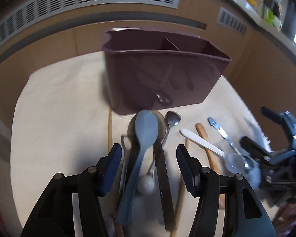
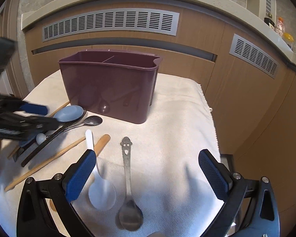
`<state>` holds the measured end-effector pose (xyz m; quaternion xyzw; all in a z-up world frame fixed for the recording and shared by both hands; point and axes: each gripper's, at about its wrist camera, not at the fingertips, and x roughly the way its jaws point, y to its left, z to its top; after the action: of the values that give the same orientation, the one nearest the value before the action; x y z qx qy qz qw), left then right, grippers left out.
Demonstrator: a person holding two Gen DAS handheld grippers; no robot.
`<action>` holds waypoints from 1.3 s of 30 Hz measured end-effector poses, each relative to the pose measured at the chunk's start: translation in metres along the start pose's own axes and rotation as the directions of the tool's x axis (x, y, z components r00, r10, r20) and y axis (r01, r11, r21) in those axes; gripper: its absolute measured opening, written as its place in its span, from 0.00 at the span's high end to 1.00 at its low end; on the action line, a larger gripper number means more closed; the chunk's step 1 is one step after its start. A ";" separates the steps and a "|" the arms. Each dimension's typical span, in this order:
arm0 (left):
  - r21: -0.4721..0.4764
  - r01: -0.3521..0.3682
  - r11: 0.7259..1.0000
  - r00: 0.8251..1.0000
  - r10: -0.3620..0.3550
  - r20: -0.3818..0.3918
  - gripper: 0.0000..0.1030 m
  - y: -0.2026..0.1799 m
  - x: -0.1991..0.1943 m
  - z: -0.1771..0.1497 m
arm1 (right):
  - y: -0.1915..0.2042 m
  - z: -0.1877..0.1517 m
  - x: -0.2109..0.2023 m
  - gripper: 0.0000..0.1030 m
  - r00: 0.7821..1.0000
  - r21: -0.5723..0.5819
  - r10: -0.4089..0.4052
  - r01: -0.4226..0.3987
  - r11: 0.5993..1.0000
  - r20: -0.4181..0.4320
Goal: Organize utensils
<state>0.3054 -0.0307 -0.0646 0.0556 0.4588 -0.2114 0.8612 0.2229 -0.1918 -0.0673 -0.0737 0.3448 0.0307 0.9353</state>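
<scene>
A purple utensil caddy (image 1: 163, 73) (image 2: 110, 86) with a divider stands on a cream cloth. My left gripper (image 1: 149, 154) is open above a pile of utensils: a light blue plastic spoon (image 1: 146, 130) (image 2: 69, 113), a dark-handled utensil (image 1: 161, 169) and a small metal spoon (image 1: 172, 118) (image 2: 92, 120). My right gripper (image 2: 147, 158) is open above a metal spoon with a smiley-face handle (image 2: 127, 169) and a white plastic spoon (image 2: 100, 189). Wooden chopsticks (image 2: 55, 158) lie to the left. The right gripper also shows in the left wrist view (image 1: 266, 154).
The cream cloth (image 2: 177, 130) covers a small table; its right edge drops off near a wood-panelled wall with grey vents (image 2: 110, 22). A counter ledge with bottles (image 2: 284, 31) runs at the upper right.
</scene>
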 end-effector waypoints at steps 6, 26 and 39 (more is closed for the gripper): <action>-0.019 -0.011 1.000 0.995 0.009 -0.099 0.57 0.012 0.035 0.032 | -0.012 -0.010 -0.010 0.00 1.000 -0.008 -0.020 0.020 1.000 0.003; -0.169 0.020 0.985 0.999 -0.028 -0.042 0.77 0.028 -0.031 -0.059 | 0.060 0.012 0.044 0.78 0.951 -0.154 0.222 -0.258 0.954 -0.217; -0.139 -0.002 0.990 0.999 -0.004 -0.049 0.52 0.038 -0.043 -0.069 | 0.028 -0.005 0.022 0.91 0.954 -0.082 0.199 -0.222 0.972 -0.225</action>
<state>0.2468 0.0368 -0.0733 0.0004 0.4934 -0.1780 0.8514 0.2337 -0.1648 -0.0888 -0.0890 0.4475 0.1405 0.8787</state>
